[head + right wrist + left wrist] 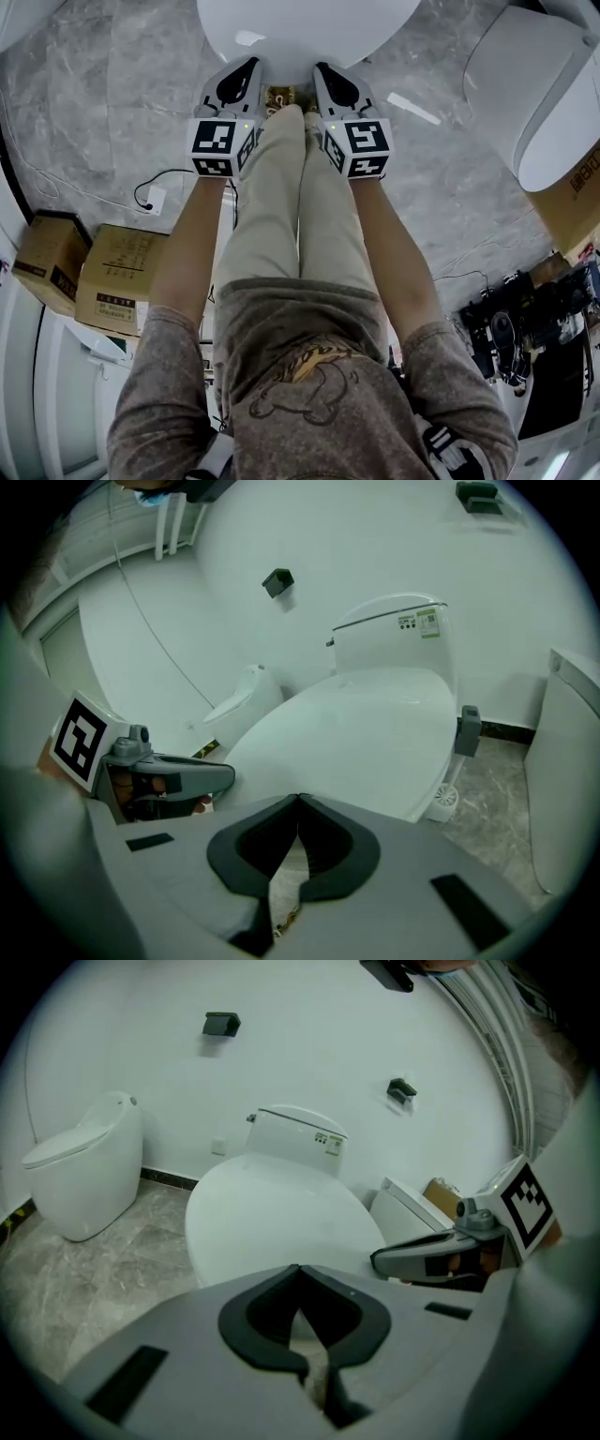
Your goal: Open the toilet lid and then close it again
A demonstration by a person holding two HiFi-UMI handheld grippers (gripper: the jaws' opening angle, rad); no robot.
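Right now I am facing the toilet (292, 1140), its lid (309, 23) lying shut just ahead of both grippers. I am holding my left gripper (249, 66) and right gripper (324, 71) side by side, each with jaws pressed together on nothing. I am judging that both tips should be sliding under the lid's front lip evenly, then lifting slowly.
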